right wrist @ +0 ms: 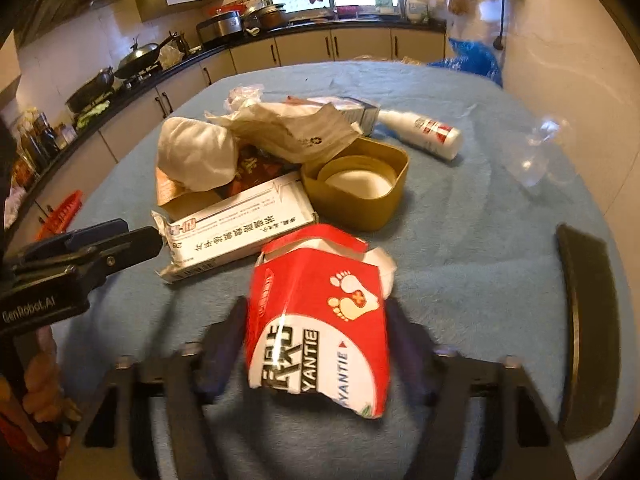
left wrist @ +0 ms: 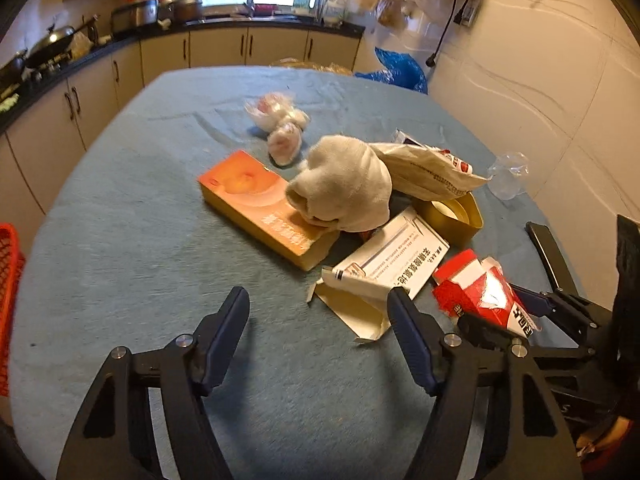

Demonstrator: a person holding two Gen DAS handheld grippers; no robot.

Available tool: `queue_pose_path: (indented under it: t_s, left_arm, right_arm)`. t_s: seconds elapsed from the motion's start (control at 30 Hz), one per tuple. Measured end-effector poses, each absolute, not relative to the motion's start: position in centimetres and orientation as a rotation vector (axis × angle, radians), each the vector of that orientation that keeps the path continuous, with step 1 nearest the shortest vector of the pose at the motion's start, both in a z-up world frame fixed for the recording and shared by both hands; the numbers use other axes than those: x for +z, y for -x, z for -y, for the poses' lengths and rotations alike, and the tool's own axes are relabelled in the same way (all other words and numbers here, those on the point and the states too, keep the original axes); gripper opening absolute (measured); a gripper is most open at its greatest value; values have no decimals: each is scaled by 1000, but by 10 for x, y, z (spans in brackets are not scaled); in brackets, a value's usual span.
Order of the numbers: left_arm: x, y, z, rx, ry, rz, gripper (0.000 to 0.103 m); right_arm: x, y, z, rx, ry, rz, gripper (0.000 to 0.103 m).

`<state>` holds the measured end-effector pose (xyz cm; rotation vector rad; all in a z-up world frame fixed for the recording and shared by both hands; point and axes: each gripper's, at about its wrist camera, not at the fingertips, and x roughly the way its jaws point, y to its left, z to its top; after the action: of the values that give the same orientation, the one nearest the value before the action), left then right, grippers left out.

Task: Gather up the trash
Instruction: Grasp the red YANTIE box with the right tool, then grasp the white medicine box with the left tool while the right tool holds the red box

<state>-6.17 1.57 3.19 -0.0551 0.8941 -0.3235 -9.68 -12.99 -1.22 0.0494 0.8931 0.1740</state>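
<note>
1. The right gripper (right wrist: 316,336) has the red box (right wrist: 320,320) clamped between its two fingers, torn top pointing away from the camera, foot logo facing up, and the view is smeared with blur.
2. From the left wrist view that same red box (left wrist: 480,292) shows at the right, pinched in the right gripper (left wrist: 496,320), just above the blue tablecloth (left wrist: 120,240).
3. The left gripper (left wrist: 318,316) is spread wide with nothing between its fingers, hovering over bare cloth; its right finger (left wrist: 408,328) overlaps the edge of the flattened white box (left wrist: 400,260).
4. The pile of trash sits mid-table: the white box (right wrist: 240,228) lies flat just beyond the red one, printed side up.
5. Behind it, a gold tin (right wrist: 356,184) stands open with a white disc inside, a crumpled white bag (right wrist: 288,128) draped over its far rim.
6. A white sock (left wrist: 344,184) is bunched on the near end of the orange box (left wrist: 260,208), touching it.
7. Further back, two balled-up plastic wraps (left wrist: 280,124) lie apart from the heap.
8. A white bottle (right wrist: 424,132) lies on its side beyond the tin, and a clear plastic piece (left wrist: 508,176) sits near the wall edge.
9. A red basket (left wrist: 8,292) peeks in at the far left edge, off the table.
</note>
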Motion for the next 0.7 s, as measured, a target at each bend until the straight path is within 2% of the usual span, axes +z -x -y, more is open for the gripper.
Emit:
queue_pose_path:
  t_s: [0.03,0.2,0.4,0.7]
  left_arm:
    - [31,60,-14,-326,50,-897,71]
    - [27,56,-1,-335,39,-919,72]
    - [18,49,9,-316,44,-943,76]
    - [44,72,1,-348,194,-911,76]
  right_arm:
    - [-12,97,132,187,-61,-894,61]
    - [-12,104,147,200,-116,-896,56]
    - [-5,119,161,205,-158,-861,55]
    - [3,127,176,174,-188,-816,56]
